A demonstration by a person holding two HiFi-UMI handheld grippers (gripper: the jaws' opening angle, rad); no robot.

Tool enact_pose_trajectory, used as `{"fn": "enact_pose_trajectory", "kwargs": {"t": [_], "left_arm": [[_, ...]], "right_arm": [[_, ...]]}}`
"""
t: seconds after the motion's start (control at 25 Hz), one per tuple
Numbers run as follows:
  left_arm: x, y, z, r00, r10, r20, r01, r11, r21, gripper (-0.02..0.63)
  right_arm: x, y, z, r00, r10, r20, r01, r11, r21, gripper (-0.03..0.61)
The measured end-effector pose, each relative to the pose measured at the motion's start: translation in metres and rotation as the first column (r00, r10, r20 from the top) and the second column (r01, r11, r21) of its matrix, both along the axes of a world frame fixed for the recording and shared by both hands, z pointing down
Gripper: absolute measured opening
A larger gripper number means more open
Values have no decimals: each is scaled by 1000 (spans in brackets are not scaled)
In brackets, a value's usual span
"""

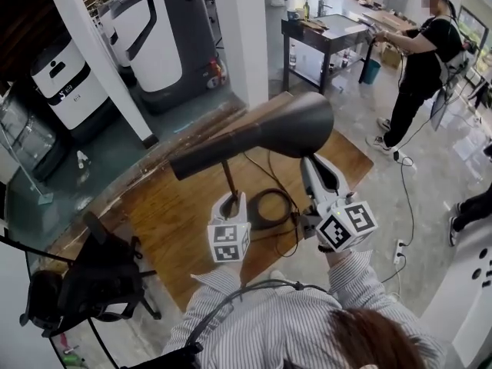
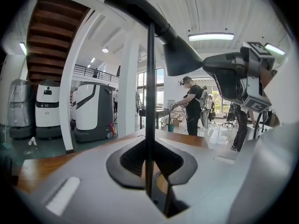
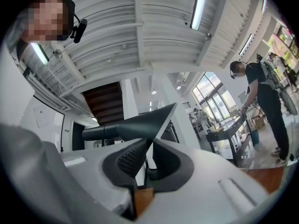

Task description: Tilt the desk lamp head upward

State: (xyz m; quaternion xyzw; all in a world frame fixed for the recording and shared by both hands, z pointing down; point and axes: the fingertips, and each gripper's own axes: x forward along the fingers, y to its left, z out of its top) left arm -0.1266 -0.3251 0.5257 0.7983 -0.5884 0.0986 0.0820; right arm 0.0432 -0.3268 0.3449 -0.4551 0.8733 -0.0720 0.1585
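Observation:
The desk lamp's dark cone head lies roughly level over the wooden table, on a thin stem rising from a dark ring base. My left gripper reaches up from below, its jaws either side of the stem. A sliver of gap shows beside the stem, so I read the left gripper as open. The right gripper pinches the wide rim of the head. In the right gripper view it is shut on the edge of the head.
A cable runs across the table. A black office chair stands at the left. White-and-grey robots and a white pillar are beyond the table. A person works at a dark bench.

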Motion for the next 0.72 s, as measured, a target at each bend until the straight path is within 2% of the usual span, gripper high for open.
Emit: {"fn": "enact_pose_trajectory", "kwargs": {"t": [0.56,0.72], "left_arm": [[5,3,1,1000,6,5,-6,1000,11,44],[6,3,2,1000,8,11,-8,1000,12,43]], "right_arm": [[13,2,-17,999,36,-5,-36,999,35,40],[17,3,-25,999,38,19,-39,998,47,37]]}}
